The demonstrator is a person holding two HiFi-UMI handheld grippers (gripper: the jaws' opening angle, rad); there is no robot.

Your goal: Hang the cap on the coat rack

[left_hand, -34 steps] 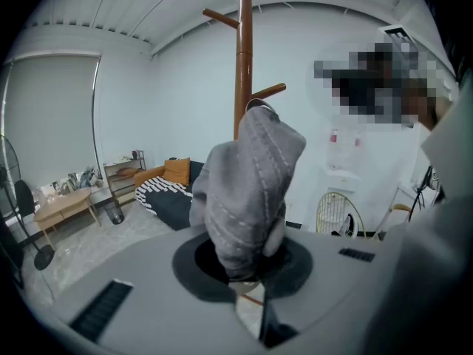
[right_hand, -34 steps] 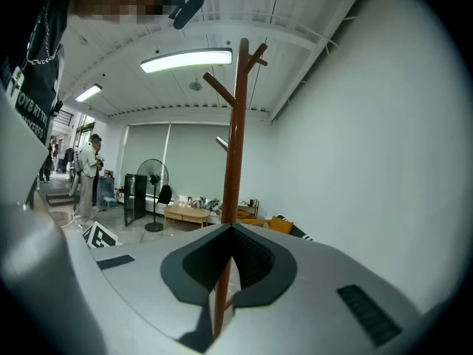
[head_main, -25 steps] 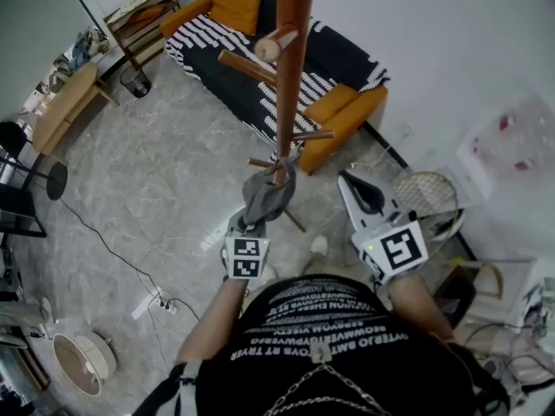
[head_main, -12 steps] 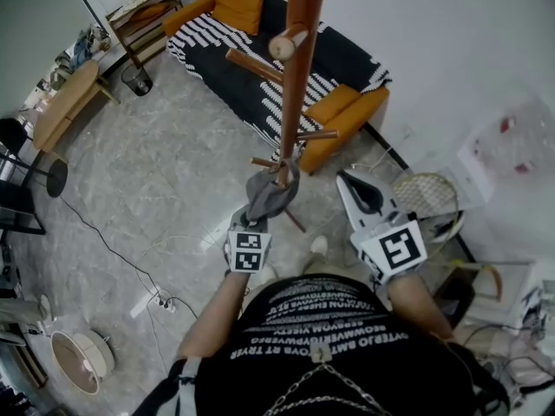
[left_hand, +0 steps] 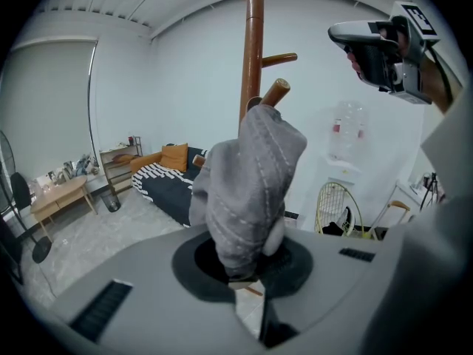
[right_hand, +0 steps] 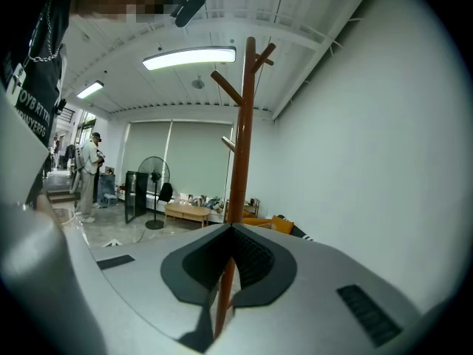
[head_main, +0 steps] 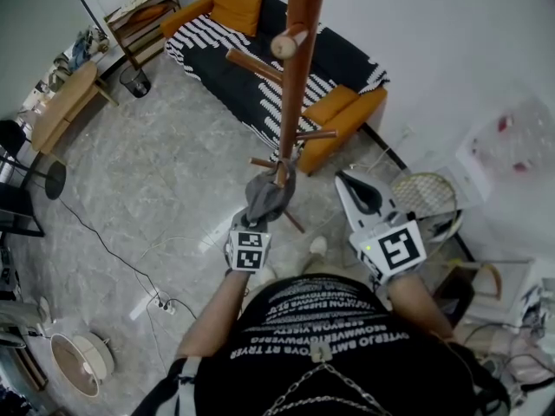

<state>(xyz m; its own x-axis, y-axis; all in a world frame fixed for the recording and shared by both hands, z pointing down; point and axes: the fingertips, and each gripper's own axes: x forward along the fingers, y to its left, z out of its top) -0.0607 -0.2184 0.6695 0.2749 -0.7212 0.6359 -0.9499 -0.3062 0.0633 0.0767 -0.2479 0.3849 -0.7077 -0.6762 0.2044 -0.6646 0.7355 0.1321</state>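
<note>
clamping cap (left_hand: 247,187), left gripper (left_hand: 247,278); grip itself visible only in left gripper view

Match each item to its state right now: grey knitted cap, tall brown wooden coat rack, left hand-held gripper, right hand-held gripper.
Items
1. grey knitted cap
2. tall brown wooden coat rack
3. left hand-held gripper
4. right hand-held gripper

States
A. shut, holding nothing
B. stands upright in front of the black-and-white striped sofa
C. shut on fabric
D. draped against a lower wooden peg, pinched at its bottom edge

Pairs: 1-D, 2-B, 3-C, 4-A
</note>
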